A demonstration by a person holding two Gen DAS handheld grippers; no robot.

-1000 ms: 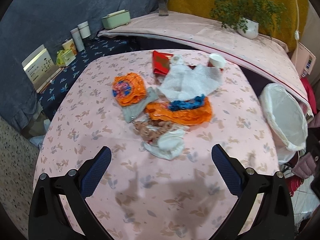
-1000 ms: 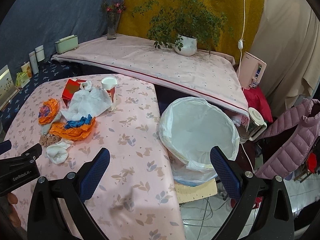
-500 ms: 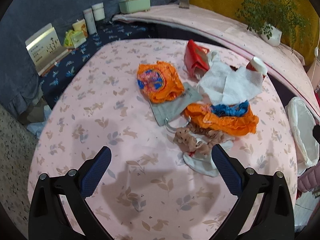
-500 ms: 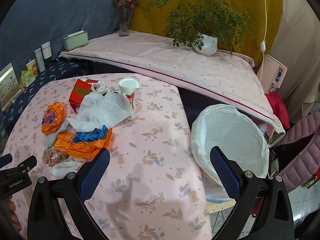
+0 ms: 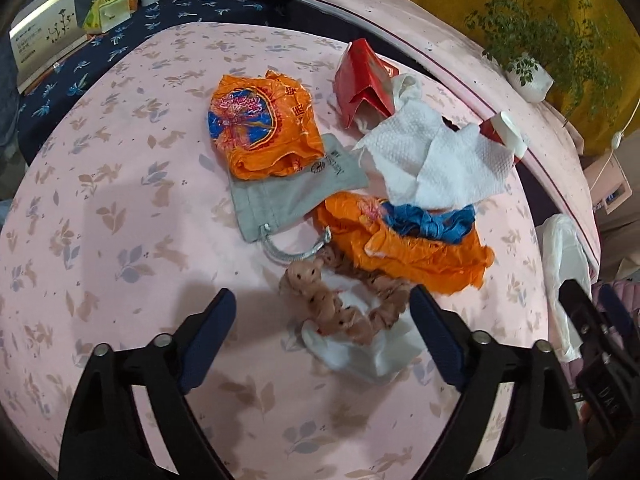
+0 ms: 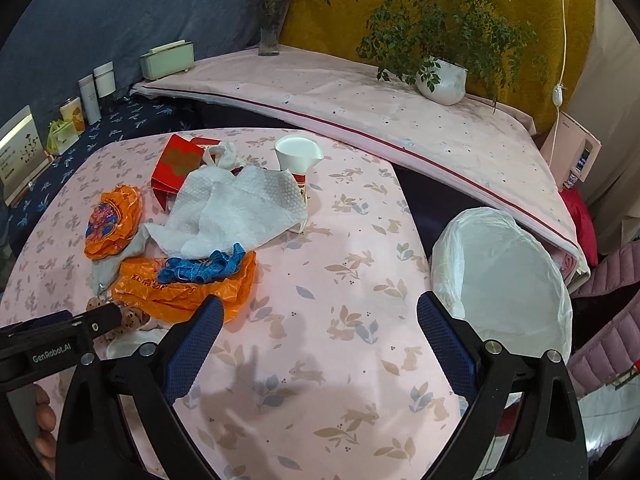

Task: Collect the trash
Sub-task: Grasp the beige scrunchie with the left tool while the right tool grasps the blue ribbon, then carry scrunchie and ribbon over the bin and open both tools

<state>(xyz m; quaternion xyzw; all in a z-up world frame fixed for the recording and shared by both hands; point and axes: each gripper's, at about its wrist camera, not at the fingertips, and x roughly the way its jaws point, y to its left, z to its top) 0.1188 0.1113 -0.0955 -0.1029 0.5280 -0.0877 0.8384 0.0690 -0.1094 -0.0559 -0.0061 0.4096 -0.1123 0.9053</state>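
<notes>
A pile of trash lies on the pink table: two orange wrappers, a grey pouch, a white paper towel, a blue strip, a red carton, a brown scrunchie on a white tissue. My left gripper is open, its fingers either side of the scrunchie and tissue. My right gripper is open and empty over bare tablecloth. The white-lined bin stands right of the table.
A paper cup stands behind the towel. A shelf behind the table carries a potted plant, a vase and a green box. Bottles and cards line the left ledge. A pink jacket hangs at right.
My left gripper has moved forward and down to the scrunchie and tissue. My right gripper has swung left, from over the bin toward the table.
</notes>
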